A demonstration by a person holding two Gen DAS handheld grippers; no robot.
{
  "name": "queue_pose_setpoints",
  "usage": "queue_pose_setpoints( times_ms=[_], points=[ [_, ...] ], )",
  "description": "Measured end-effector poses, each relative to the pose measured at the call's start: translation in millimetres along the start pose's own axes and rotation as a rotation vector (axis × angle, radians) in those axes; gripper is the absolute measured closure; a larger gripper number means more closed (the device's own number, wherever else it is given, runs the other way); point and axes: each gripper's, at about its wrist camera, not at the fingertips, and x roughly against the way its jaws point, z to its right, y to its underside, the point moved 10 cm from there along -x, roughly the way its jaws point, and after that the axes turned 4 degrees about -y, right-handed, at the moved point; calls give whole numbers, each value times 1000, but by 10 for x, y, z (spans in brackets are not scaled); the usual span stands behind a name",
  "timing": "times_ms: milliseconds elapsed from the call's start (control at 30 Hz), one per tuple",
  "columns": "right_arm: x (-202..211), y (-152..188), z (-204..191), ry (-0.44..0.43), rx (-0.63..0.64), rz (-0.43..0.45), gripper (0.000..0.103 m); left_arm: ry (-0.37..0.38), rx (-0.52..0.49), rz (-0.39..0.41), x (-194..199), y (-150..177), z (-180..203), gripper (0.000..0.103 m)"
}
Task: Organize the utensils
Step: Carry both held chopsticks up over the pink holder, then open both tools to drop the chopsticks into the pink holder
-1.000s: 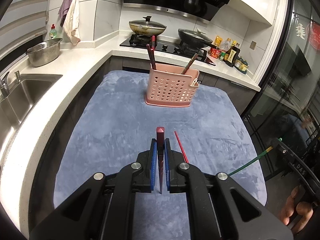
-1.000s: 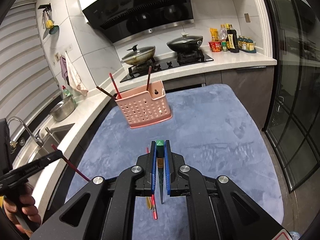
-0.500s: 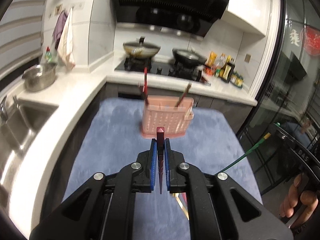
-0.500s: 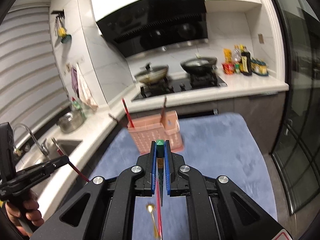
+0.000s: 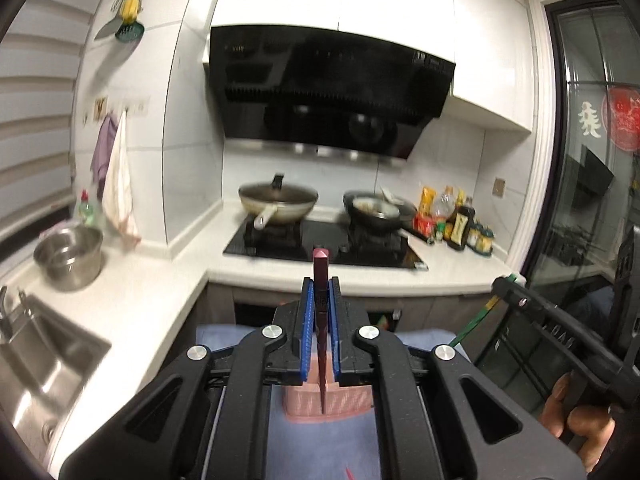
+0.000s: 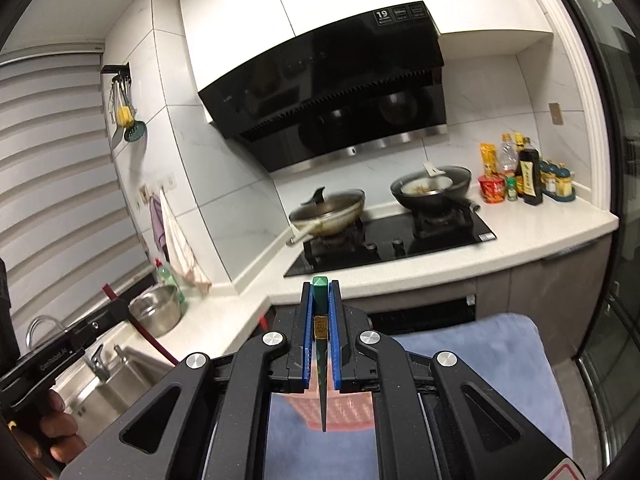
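My left gripper [image 5: 320, 292] is shut on a dark red chopstick [image 5: 320, 276], held upright with its tip pointing down over the pink perforated utensil basket [image 5: 304, 402]. My right gripper [image 6: 320, 296] is shut on a green chopstick [image 6: 320, 300], also upright, its tip over the same pink basket [image 6: 348, 412]. The basket is mostly hidden behind the jaws in both views. In the left wrist view the right gripper [image 5: 508, 284] shows at the right with the green chopstick. In the right wrist view the left gripper [image 6: 116, 308] shows at the left with the red chopstick.
The basket stands on a blue-grey mat [image 6: 500, 360]. A steel sink [image 5: 36, 364] and steel bowl [image 5: 68, 258] lie to the left. A stove with two pans [image 6: 384, 236] and bottles [image 6: 528, 176] sit on the white counter behind.
Both grippers have risen and tilted upward over the basket, so the cameras look at the stove and hood. The basket has dropped low in both views. Both keep their chopsticks.
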Motion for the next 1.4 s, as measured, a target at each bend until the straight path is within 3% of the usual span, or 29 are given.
queue_pose_setpoints(
  times_ms=[300, 667, 1167, 1300, 1400],
  points=[
    [-734, -148, 82, 6, 3, 0, 96, -21, 2, 5, -662, -87, -2, 96],
    [-1331, 306, 333, 34, -14, -122, 96, -41, -2, -76, -1184, 288, -59, 96],
    [-1496, 568, 397, 49, 0, -188, 92, -95, 12, -148, -1401, 573, -225, 95],
    [-1457, 567, 358, 46, 15, -191, 90, -109, 14, -155, -1376, 618, -250, 81],
    [-1402, 564, 325, 45, 28, -189, 87, -116, 7, -149, -1338, 630, -255, 78]
  ],
)
